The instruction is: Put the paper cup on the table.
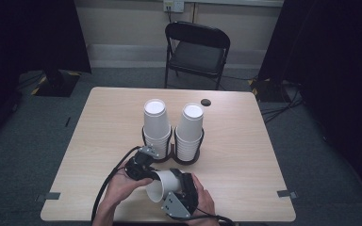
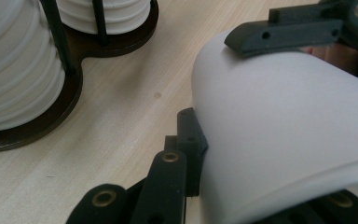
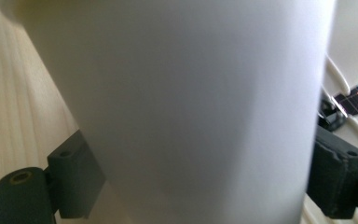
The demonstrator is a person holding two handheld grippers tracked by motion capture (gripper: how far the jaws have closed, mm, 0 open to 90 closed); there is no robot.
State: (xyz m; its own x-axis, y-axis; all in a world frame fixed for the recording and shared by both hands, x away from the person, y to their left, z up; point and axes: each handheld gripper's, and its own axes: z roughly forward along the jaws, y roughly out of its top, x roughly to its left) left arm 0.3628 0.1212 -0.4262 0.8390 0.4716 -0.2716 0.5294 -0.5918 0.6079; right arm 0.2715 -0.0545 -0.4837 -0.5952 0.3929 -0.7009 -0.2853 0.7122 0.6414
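Jaws of both grippers close on one white paper cup [image 1: 164,185], held on its side just above the tabletop [image 1: 245,155] near the front edge: the right gripper [image 1: 181,188] clamps its wall from either side, and the left gripper [image 1: 143,170] presses its narrow end. That two-handed hold probably steadies a light cup. Just behind stands a dark holder [image 1: 172,153] with two stacks of cups [image 1: 156,126], likely its source or destination.

The cup [image 1: 164,185] and both stacks [image 1: 156,128] are plain white, sitting against a pale wood-grain worktop [image 1: 245,155]. The holder [image 2: 51,109] is dark brown, the chair [image 1: 196,52] black, and the floor [image 1: 23,141] grey.
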